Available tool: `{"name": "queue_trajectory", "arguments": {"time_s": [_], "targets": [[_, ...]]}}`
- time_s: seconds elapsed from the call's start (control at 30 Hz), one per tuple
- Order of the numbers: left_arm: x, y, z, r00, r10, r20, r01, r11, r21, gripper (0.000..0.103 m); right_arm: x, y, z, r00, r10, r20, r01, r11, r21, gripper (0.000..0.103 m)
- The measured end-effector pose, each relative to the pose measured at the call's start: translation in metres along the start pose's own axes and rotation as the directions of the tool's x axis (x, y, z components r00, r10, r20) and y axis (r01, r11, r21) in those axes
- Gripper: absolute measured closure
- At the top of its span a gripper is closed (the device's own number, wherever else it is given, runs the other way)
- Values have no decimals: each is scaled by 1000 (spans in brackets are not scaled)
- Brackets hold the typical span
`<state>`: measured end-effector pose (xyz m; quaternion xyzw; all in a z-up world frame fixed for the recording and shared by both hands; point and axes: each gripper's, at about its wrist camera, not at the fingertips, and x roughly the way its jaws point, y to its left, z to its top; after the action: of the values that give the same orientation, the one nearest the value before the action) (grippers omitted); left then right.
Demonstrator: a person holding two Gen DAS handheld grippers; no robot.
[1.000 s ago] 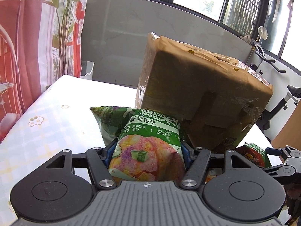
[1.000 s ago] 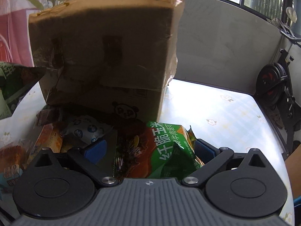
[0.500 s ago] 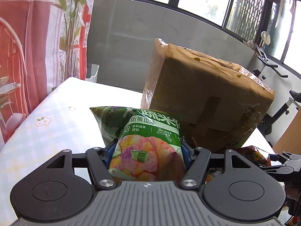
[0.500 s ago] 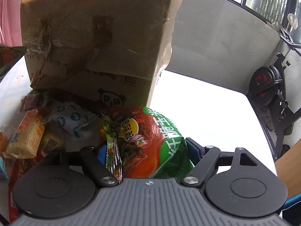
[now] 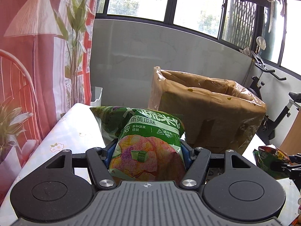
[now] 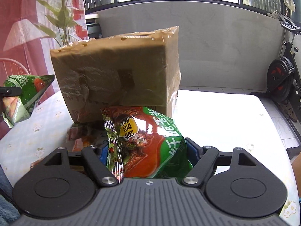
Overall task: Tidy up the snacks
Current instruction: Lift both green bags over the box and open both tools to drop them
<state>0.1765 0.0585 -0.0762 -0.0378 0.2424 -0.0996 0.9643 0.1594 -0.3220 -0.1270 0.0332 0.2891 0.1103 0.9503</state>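
My left gripper (image 5: 147,150) is shut on a green snack bag with pink chips (image 5: 148,139) and holds it above the table. My right gripper (image 6: 146,148) is shut on a red and green snack bag (image 6: 148,137), also held in the air. A tall open cardboard box (image 5: 205,111) wrapped in tape stands on the table straight ahead; it also shows in the right wrist view (image 6: 120,77). The green bag shows at the left of the right wrist view (image 6: 24,94). The red bag shows at the right of the left wrist view (image 5: 269,158).
The table (image 6: 216,113) has a pale flowered cloth. Loose snack packets (image 6: 82,133) lie at the box's foot. A red curtain and plant (image 5: 37,56) stand on the left. An exercise bike (image 6: 282,79) stands on the right, a grey wall behind.
Both grippers have risen with their bags. The right gripper lifted the red bag off the snack pile. The box now sits lower in both views, its open top showing.
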Motion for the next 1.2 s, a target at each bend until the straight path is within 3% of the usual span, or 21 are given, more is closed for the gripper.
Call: {"name": "queue_trajectory", "arguments": {"time_s": [0.2,0.5,0.73,0.97,1.2], "targets": [[-19,-12,21,995,-26,94,23,999,27,35,-36,14,33,989,68,133,-67,998,-17,26],[-32,-30,42,982,-70,177,60,996,64,35,-71,30,82,936,156,316,-145,988,-57,26],[-17,-41,70,965,-107,240,81,990,117,35,-44,24,131,913,207,351,-183,978,-103,26],[24,-62,107,958,-145,247,108,981,158,35,28,20,171,932,209,295,-205,978,-47,26],[104,-90,139,982,-112,154,72,967,243,35,87,6,175,972,133,195,-162,977,141,26]]}}
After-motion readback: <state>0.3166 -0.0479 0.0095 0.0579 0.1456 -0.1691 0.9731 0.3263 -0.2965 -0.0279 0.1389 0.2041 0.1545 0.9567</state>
